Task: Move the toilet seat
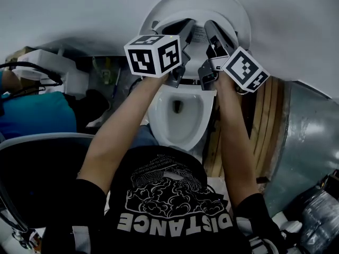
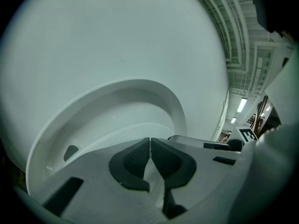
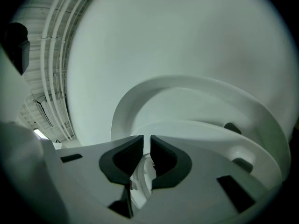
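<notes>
I'm pinching the raised toilet seat point(image 3: 201, 85) in my right hand-held gripper point(image 3: 146, 139), left hand-held gripper point(image 2: 150, 140) closed, over the toilet bowl point(image 1: 190, 121).

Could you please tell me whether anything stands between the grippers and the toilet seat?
Nothing visible does. The left gripper and the right gripper are both right up at the raised toilet seat, whose white underside fills the space just beyond their jaws, with no object between.

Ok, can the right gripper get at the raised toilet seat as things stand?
Probably yes: the right gripper is at the toilet seat, jaws closed on what looks like its white edge. Nothing stands between them, and the left gripper, jaws shut, sits alongside rather than in the way.
</notes>
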`<state>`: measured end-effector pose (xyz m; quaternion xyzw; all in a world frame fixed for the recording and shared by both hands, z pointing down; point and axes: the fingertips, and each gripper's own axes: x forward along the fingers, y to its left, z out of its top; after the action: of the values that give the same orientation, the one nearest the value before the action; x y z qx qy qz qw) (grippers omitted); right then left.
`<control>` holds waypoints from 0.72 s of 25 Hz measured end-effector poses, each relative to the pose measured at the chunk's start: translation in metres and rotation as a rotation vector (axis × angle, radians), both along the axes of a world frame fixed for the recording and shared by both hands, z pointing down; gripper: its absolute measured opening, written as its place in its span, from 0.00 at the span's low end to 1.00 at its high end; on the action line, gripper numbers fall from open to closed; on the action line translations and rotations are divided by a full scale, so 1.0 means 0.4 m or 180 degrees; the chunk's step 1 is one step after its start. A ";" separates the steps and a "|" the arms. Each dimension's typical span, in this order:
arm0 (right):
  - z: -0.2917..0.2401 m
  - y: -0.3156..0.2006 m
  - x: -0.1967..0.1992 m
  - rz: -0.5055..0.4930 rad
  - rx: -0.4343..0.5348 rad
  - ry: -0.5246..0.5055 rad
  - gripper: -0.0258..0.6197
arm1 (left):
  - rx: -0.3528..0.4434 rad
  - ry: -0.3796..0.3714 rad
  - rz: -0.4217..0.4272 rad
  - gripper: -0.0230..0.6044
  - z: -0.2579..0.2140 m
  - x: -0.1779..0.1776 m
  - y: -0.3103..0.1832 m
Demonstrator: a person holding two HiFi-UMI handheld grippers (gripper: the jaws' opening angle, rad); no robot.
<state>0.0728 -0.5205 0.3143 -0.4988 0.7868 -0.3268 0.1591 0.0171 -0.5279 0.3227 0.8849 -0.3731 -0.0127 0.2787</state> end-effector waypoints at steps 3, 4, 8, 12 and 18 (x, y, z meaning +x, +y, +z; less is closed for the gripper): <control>0.008 -0.014 0.000 0.0013 -0.0039 0.0101 0.12 | -0.0004 -0.0014 -0.0009 0.07 0.006 0.001 -0.013; 0.009 -0.017 0.000 0.0017 -0.0050 0.0122 0.12 | -0.0004 -0.0015 -0.0011 0.07 0.007 0.001 -0.016; 0.013 -0.017 0.002 0.0021 -0.0101 0.0241 0.12 | 0.0003 -0.0037 -0.0007 0.07 0.007 0.007 -0.021; 0.013 -0.006 -0.003 -0.0012 -0.0100 0.0320 0.12 | 0.0006 -0.0121 -0.0006 0.07 0.010 0.010 -0.021; -0.004 0.034 -0.006 -0.0075 -0.0042 0.0456 0.12 | 0.0050 -0.0177 -0.0051 0.07 -0.008 0.016 0.008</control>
<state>0.0702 -0.5068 0.3127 -0.5127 0.7998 -0.2974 0.0952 0.0234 -0.5249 0.3193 0.8840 -0.3876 0.0068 0.2611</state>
